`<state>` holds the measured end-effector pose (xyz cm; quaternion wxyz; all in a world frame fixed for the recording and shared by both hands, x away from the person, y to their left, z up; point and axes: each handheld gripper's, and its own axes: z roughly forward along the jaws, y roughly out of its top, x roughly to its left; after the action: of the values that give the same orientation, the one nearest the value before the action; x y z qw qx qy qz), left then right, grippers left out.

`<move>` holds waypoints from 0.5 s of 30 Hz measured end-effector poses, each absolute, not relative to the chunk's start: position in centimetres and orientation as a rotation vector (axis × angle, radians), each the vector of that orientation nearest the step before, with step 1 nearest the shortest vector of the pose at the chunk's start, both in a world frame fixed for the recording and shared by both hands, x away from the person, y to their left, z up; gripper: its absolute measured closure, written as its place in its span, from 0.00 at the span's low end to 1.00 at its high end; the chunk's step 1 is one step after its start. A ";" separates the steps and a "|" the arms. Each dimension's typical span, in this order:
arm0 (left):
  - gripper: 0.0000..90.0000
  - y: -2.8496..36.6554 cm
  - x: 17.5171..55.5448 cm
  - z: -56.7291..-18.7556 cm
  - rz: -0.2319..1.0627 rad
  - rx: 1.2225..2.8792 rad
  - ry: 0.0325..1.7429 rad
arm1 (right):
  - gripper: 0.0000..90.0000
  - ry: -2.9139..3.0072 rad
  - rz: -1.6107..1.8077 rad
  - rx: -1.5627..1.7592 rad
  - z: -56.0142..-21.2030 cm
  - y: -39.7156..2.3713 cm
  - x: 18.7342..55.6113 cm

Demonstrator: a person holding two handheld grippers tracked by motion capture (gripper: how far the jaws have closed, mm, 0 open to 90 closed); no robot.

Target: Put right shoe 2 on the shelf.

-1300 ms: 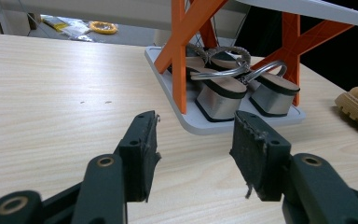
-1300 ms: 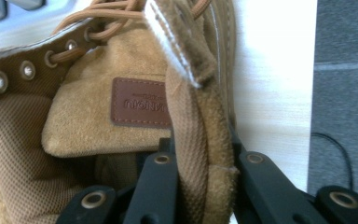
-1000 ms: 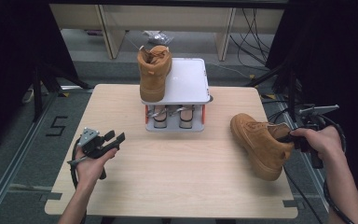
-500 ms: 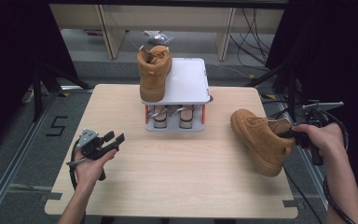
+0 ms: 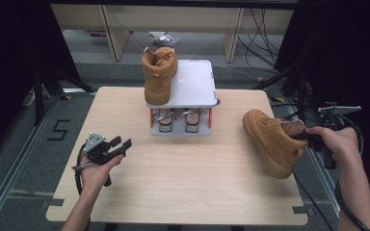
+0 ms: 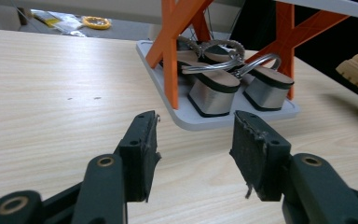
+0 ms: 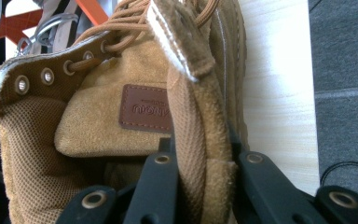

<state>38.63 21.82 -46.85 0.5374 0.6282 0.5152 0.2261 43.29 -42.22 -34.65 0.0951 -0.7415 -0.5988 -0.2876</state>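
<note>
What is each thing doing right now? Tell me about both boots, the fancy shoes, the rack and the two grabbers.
Tan suede boot at the right: tilted, collar pinched by the right gripper.
Tan suede boot on the rack: standing upright on the top shelf.
White two-shelf rack with orange legs: standing on the wooden table.
Silver block-heeled sandals: resting on the lower shelf.
Left gripper: open, holding nothing.

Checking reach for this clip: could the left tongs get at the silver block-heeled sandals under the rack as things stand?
Probably yes. The left tongs stand open, facing the silver block-heeled sandals across bare table; only the rack's orange plastic leg partly fronts them.
</note>
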 end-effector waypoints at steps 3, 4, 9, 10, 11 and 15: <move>0.55 21.8 38.4 -46.8 0.539 1.502 1.218 | 0.92 -1.771 -0.877 -2.203 -34.6 -42.2 43.3; 0.55 21.9 38.4 -46.8 0.535 1.502 1.216 | 0.92 -1.748 -0.858 -2.206 -34.4 -42.2 43.4; 0.55 22.0 38.2 -46.6 0.534 1.488 1.216 | 0.92 -1.704 -0.918 -2.204 -33.8 -41.9 43.6; 0.55 22.0 38.2 -46.6 0.538 1.492 1.216 | 0.92 -1.722 -0.918 -2.204 -33.6 -41.9 43.8; 0.55 22.0 38.2 -46.6 0.537 1.490 1.216 | 0.92 -1.729 -0.933 -2.192 -33.6 -41.9 43.8; 0.55 22.0 38.4 -46.7 0.541 1.496 1.220 | 0.92 -1.687 -0.973 -2.202 -33.0 -41.8 44.3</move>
<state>38.36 22.01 -46.71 0.5384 0.6289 0.5128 0.2272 44.26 -41.81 -33.02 0.1010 -0.7452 -0.5709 -0.3293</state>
